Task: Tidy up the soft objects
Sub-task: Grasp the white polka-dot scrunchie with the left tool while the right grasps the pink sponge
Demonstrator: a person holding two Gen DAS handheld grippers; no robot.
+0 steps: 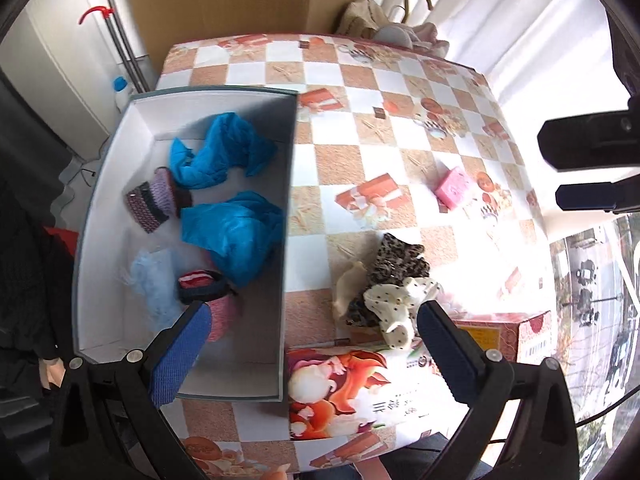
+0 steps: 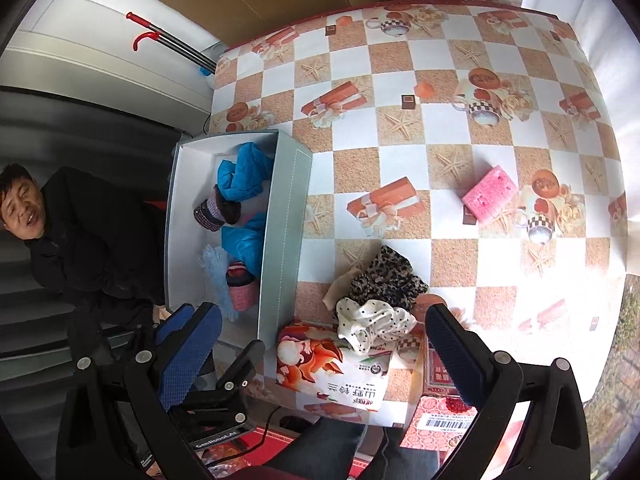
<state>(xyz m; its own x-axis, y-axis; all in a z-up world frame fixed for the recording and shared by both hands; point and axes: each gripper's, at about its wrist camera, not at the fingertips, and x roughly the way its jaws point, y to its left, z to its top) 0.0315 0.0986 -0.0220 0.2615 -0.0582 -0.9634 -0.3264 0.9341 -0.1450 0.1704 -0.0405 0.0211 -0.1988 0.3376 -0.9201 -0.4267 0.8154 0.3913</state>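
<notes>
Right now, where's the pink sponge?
The pink sponge lies alone on the checkered tablecloth, right of the gray box and beyond the pile of scrunchies; in the left wrist view it sits right of center.

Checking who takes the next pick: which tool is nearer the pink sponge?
Right, as far as the views show. The right tool hangs just beyond the sponge, apart from it. The left tool hangs open at the near edge, by the box.
</notes>
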